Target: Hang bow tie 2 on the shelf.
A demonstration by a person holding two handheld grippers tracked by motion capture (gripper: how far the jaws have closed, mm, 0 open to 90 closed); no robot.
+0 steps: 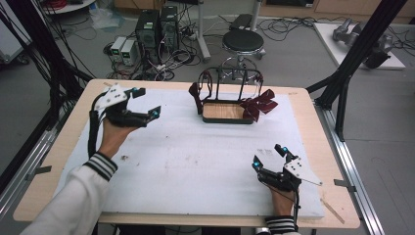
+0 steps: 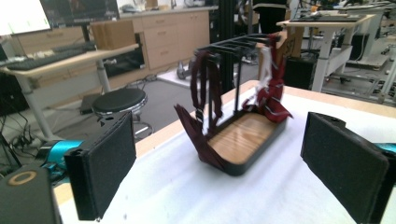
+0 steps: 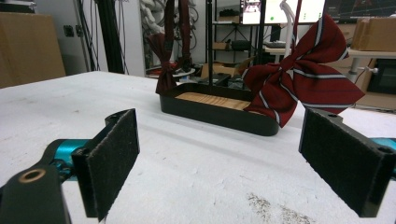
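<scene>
Rack: black wire rack with wooden base tray (image 1: 226,111) at table's far middle, dark red striped bow ties (image 1: 259,104) hung on it | my left tool (image 1: 145,104) gaping, empty, well apart from rack | my right tool (image 1: 268,155) gaping, empty, near edge | progress: ties apparently hung; nothing left in hand.

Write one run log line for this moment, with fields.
left gripper: open, empty | right gripper: open, empty | bow ties: hanging on rack | tray: on table

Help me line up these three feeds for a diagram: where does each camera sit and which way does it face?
High view: overhead, facing the table; both sleeved hands show.
Left gripper view: on the left gripper, facing the rack's end.
Right gripper view: on the right gripper, facing its long side.
All share the rack and red bow.
</scene>
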